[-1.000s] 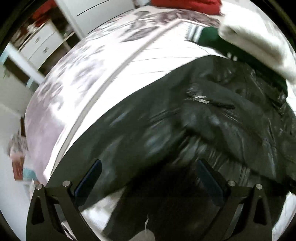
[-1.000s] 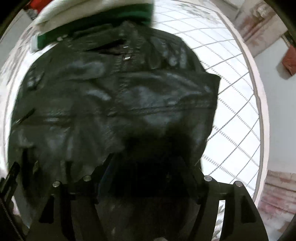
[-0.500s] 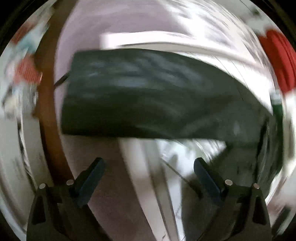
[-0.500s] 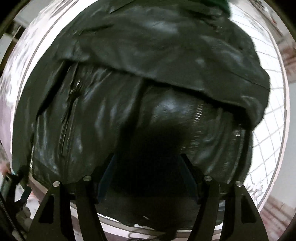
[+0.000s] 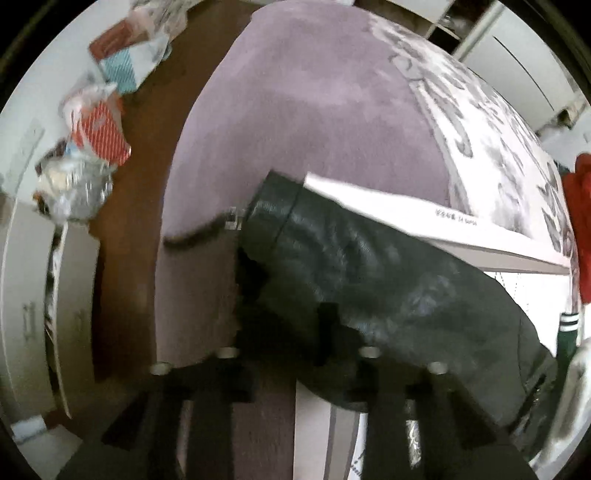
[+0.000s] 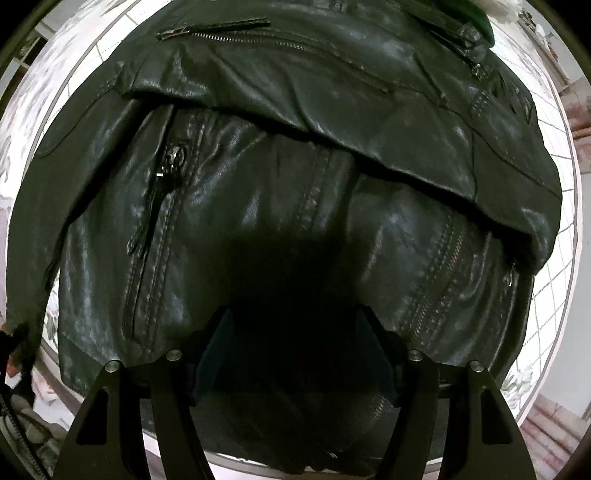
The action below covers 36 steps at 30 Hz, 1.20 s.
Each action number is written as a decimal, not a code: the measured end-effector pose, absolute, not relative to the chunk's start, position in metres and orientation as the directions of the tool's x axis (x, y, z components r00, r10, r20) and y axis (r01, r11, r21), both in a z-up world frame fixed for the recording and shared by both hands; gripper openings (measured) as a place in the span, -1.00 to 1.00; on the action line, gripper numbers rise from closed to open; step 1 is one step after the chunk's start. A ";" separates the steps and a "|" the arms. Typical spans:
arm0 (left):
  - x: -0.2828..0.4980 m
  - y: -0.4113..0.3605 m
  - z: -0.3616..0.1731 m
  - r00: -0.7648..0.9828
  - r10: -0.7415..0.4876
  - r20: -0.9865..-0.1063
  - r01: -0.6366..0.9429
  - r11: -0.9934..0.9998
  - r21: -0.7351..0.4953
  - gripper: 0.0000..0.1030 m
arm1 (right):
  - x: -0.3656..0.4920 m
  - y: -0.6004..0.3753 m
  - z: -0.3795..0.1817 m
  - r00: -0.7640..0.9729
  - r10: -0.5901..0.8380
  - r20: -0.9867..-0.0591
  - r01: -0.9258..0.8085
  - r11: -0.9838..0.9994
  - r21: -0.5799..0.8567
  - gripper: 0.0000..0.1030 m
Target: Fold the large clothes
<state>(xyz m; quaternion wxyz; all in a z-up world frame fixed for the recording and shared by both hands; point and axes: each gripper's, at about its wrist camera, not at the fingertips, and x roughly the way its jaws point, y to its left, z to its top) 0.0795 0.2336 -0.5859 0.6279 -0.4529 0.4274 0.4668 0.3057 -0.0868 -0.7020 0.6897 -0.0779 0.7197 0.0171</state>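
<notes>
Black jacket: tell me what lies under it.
The jacket lies on a bed with a white grid-patterned cover showing at its edges. A green garment peeks past the collar. Whatever lies directly beneath is covered.

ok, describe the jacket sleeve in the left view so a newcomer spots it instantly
Find the bed with its mauve cover. Across its near edge lies a dark sleeve, reaching from the jacket toward the floor. It is the only black, shiny, creased leather there, ending in a stitched cuff.

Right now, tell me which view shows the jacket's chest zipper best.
Right wrist view: the chest zipper lies in sharp focus along the top of the jacket. The left wrist view shows only a blurred sleeve, no chest zipper.
</notes>
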 end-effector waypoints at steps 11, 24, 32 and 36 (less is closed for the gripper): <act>0.149 0.225 -0.470 0.321 0.429 -0.844 -0.833 0.552 -0.036 -0.87 | 0.340 -0.064 -0.667 0.173 -0.226 -0.959 -0.158 0.954 -0.253 0.53; 0.332 0.045 -0.379 0.642 0.173 -0.746 -0.305 0.952 -0.041 -0.90 | 0.396 -0.174 -0.619 0.180 -0.121 -0.976 0.074 0.991 -0.109 0.80; 0.390 -0.163 -0.425 0.545 -0.221 -0.808 0.109 0.975 -0.193 -0.90 | 0.348 -0.300 -0.626 0.072 -0.184 -0.980 0.289 0.944 -0.156 0.79; 0.388 -0.240 -0.455 0.449 -0.278 -0.849 0.232 0.954 -0.190 -0.89 | 0.330 -0.343 -0.638 0.025 -0.195 -0.981 0.356 0.918 -0.173 0.79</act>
